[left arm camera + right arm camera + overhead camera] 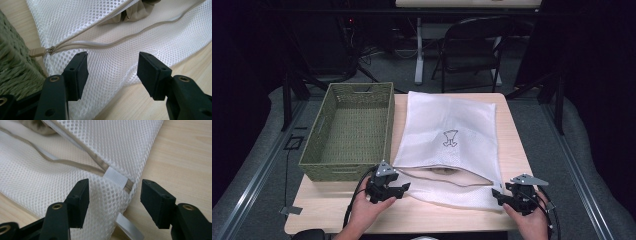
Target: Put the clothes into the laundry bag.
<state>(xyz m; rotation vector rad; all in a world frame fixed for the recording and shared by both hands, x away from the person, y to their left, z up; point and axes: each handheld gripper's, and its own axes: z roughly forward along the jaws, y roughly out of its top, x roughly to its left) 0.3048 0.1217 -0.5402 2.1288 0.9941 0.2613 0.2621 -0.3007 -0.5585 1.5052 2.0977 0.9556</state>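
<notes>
**Mesh bag lying unzipped on table, both grippers at its near corners**

Lying flat on the light wooden table (512, 150): white mesh laundry bag (447, 130), zipper (120, 41) running along the near end and standing open. Showing through the gap: beige fabric (136, 11), bunched inside the bag. Sitting just left of the bag, side against its edge: green woven basket (352, 127), long side running away from the person.

Hovering at the bag's near left corner: left gripper (398, 189), jaws spread apart, pads off the mesh, lower flap of the bag lying between and beneath them. Resting at the closed end of the zipper, next to the basket wall: beige zipper pull (37, 51).

Hovering at the near right corner: right gripper (499, 195), jaws spread wide, nothing pinched, corner of the mesh sitting between them. Crossing the zipper end there: small white tab (115, 178). Sticking out from under the corner onto the table: white ribbon tag (130, 230), no writing readable on it.

Printed on the bag's upper face: small dark outline drawing (450, 137), too small to read as text.

Standing beyond the far table edge: dark folding chair (472, 47) and a white desk leg (418, 50).
</notes>
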